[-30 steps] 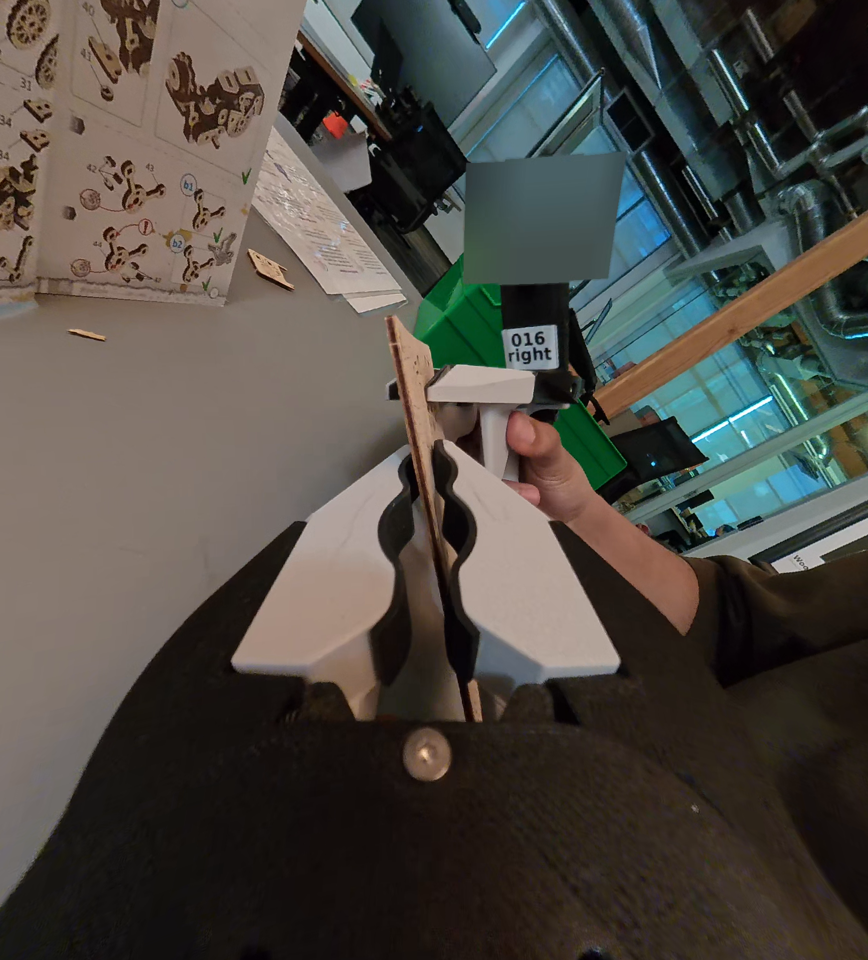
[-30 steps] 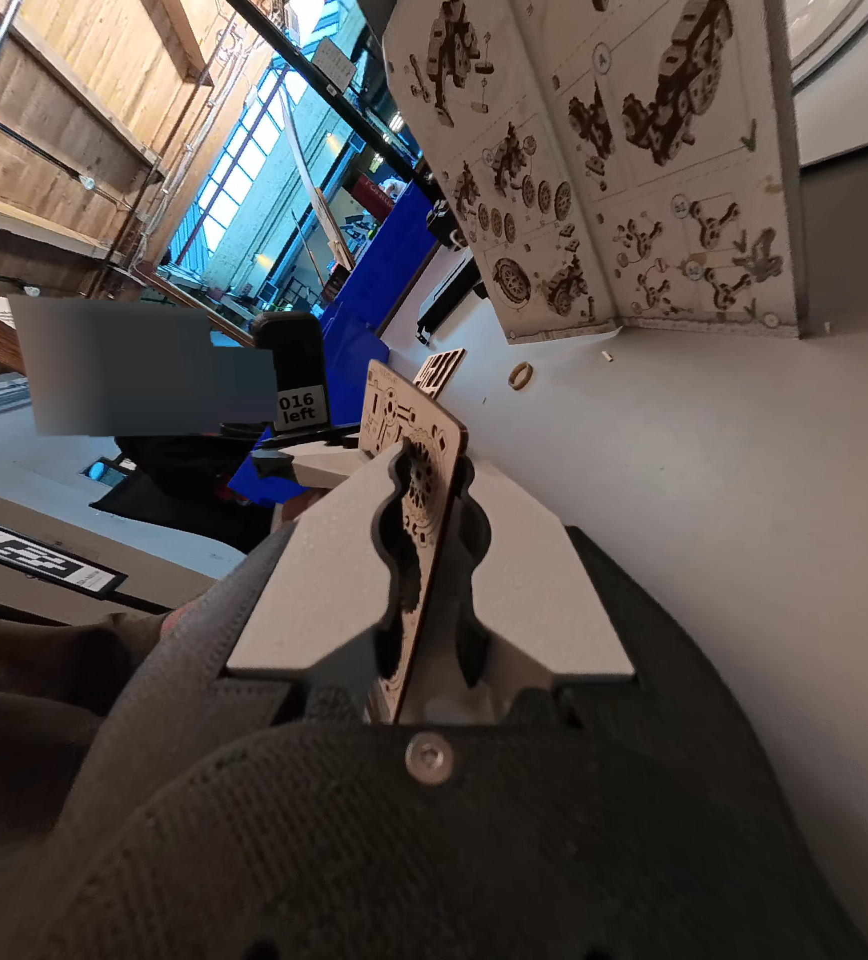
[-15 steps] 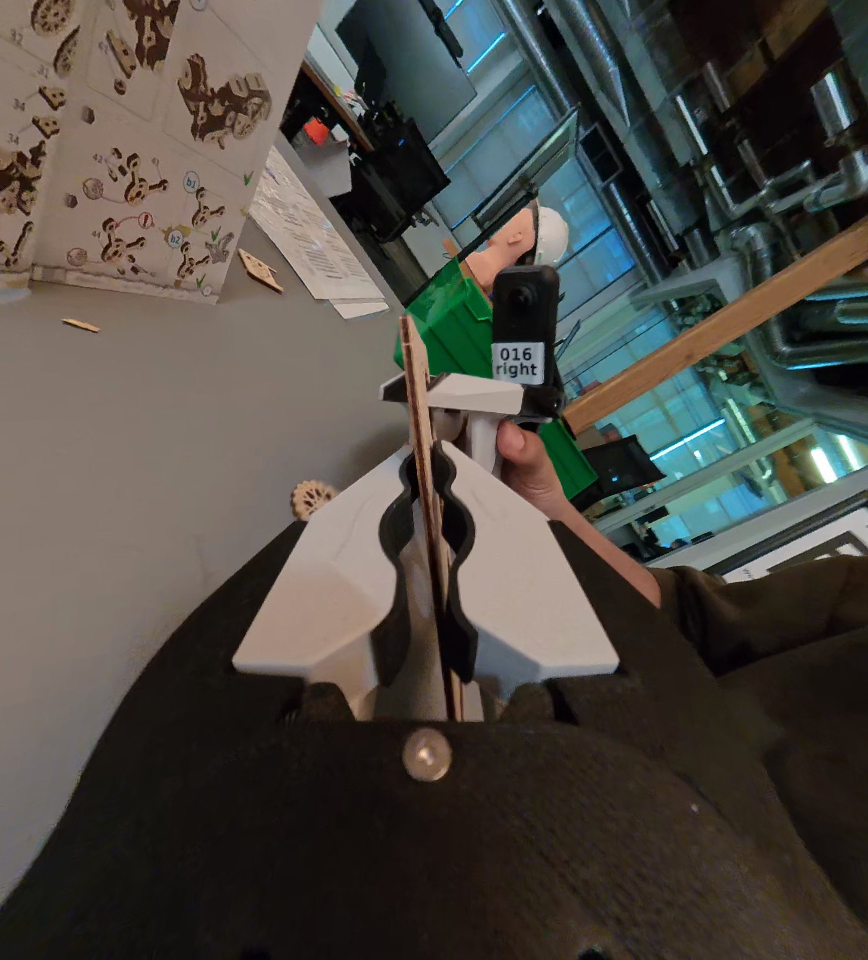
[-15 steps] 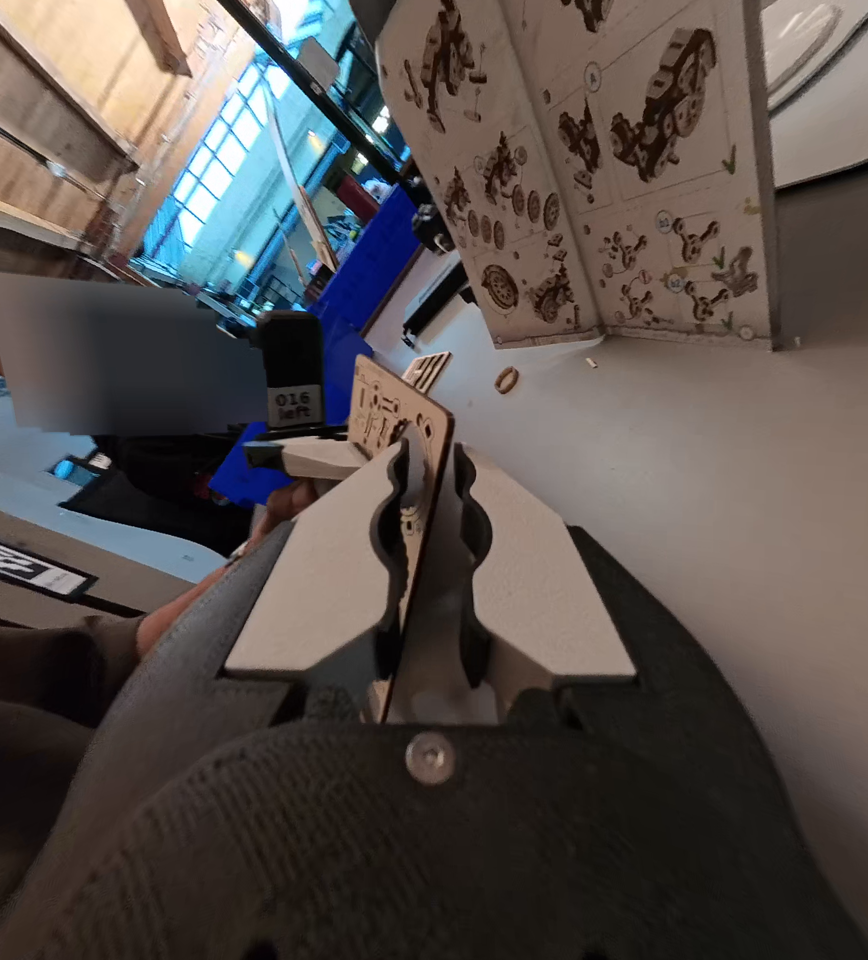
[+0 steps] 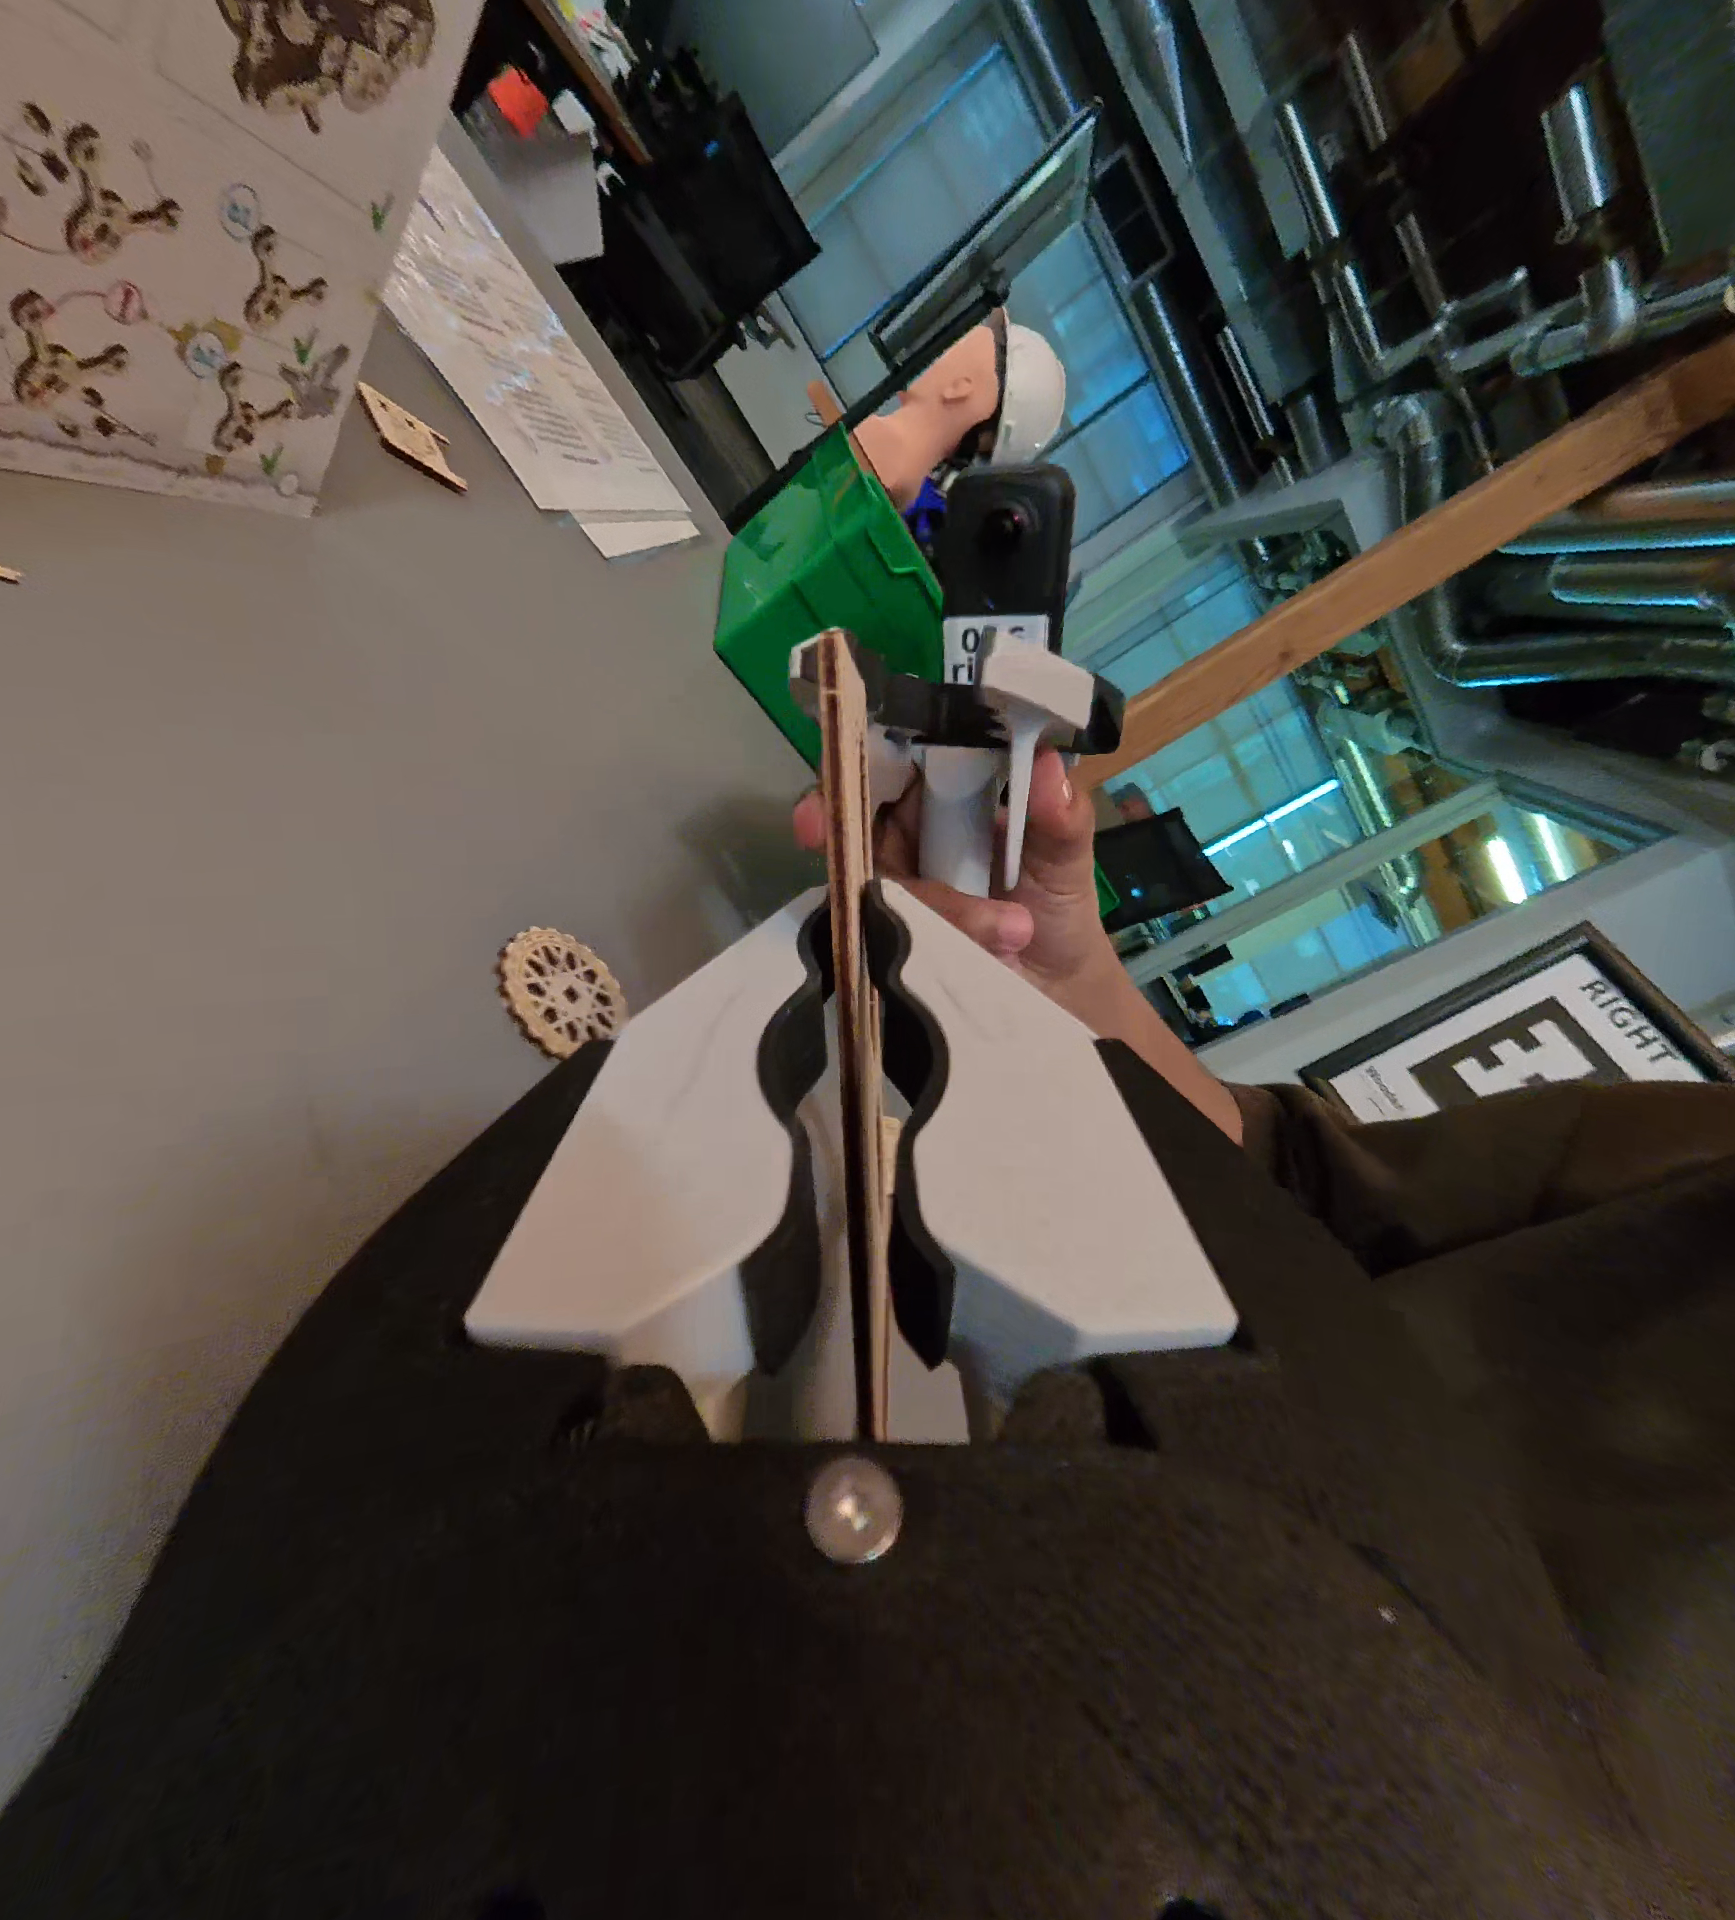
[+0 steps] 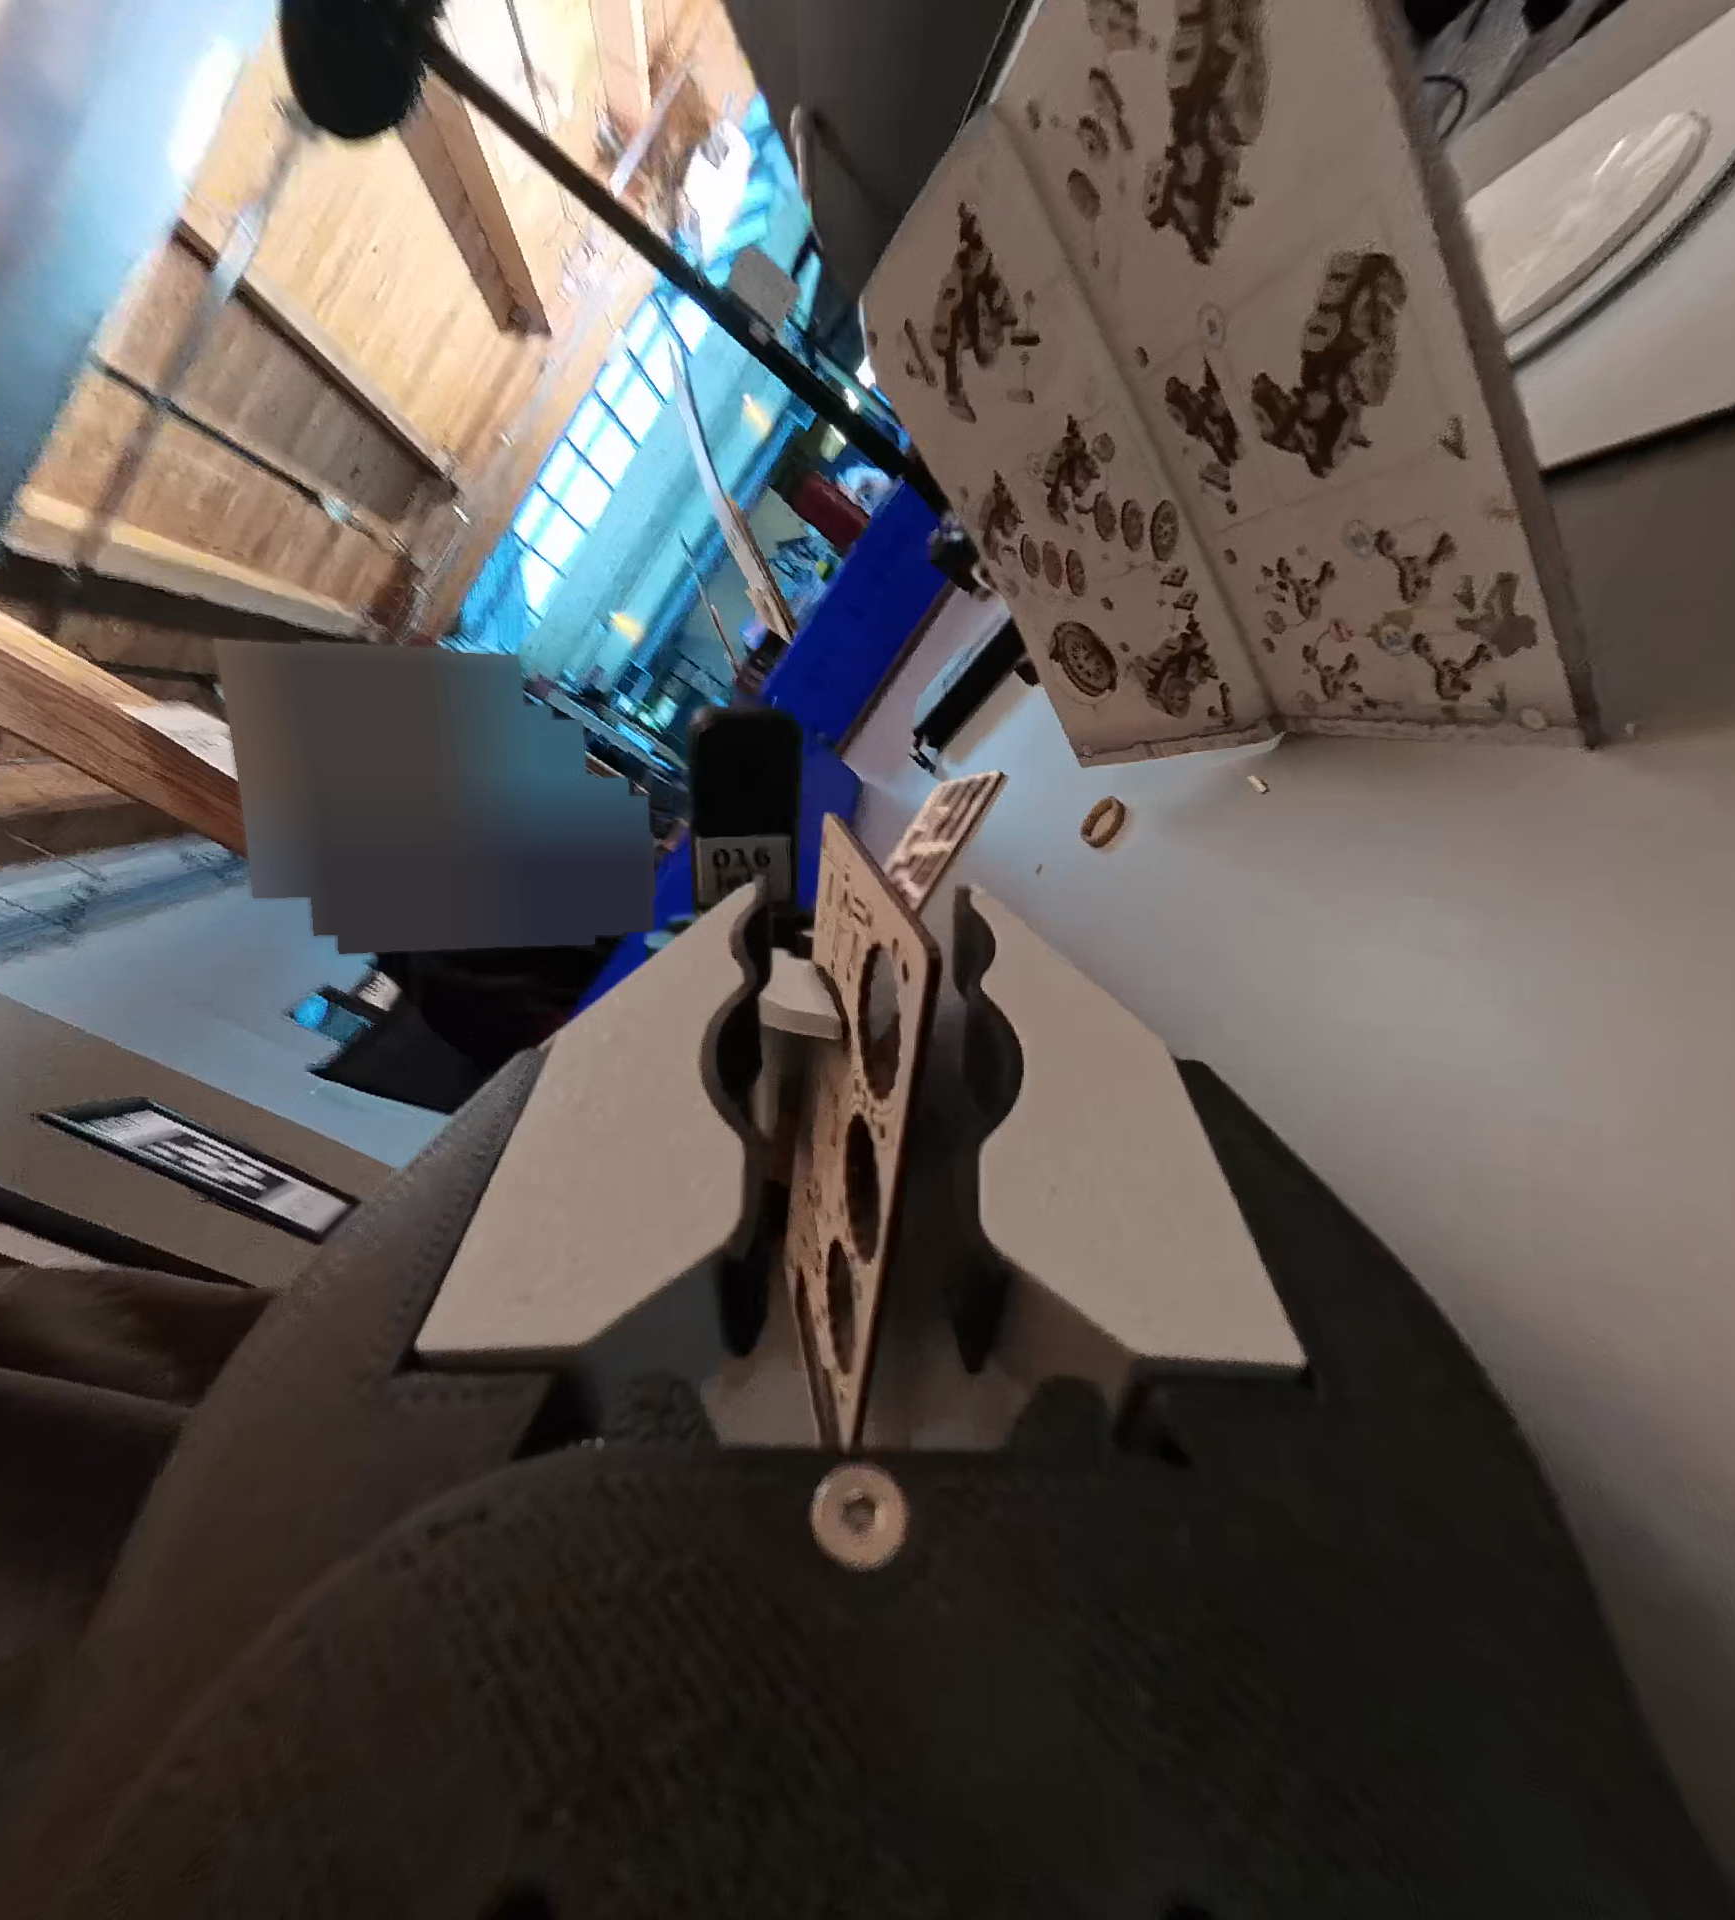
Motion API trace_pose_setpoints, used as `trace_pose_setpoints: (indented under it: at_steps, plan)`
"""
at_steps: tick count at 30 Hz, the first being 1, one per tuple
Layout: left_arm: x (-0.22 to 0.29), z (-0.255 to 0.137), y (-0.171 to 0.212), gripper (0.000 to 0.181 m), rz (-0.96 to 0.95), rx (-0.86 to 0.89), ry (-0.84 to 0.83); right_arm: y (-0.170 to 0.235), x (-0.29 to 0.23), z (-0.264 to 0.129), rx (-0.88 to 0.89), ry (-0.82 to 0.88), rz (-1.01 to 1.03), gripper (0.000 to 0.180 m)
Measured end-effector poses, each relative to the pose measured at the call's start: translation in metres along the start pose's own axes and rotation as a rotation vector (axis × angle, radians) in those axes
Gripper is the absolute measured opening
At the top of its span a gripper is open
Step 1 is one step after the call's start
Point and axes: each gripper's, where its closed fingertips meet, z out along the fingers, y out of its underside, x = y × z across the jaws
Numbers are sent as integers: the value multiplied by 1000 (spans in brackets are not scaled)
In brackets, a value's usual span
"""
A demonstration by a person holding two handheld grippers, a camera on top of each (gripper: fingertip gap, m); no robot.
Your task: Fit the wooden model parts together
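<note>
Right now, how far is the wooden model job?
Done: one gear lies free on the table, and the wooden sheet has empty round holes. In hand: the left tool clamps the sheet; the right tool is open around it. Left: no joined parts in view.

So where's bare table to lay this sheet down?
The widest bare stretch of grey table lies between the round wooden gear and the propped white instruction sheet. In the right wrist view, the tabletop below the small wooden ring is bare too. It is crowded by the green plastic bin and loose printed papers.
</note>
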Motion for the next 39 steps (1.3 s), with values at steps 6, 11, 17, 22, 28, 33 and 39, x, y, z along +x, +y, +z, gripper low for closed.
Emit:
trace_pose_setpoints:
  at_steps: [6,11,17,22,28,33,39]
  plan:
    - [29,19,19,0,-39,-163,110,28,-19,-5,-275,84,-251,32]
    - [47,32,13,23,98,-231,42,31,-50,-24,-321,12,-257,1]
    - [31,10,-46,49,222,23,-155,-51,-51,-79,188,114,-136,0]
    - [6,10,-28,49,244,-27,-257,-71,-20,-135,529,384,-188,1]
    - [-32,7,1,48,314,-156,-467,-58,11,-141,608,589,-160,1]
    - [-54,0,16,53,406,-298,-648,-49,32,-137,584,627,-75,1]
    - [-68,3,32,56,614,-463,-799,-41,49,-138,526,639,-32,3]
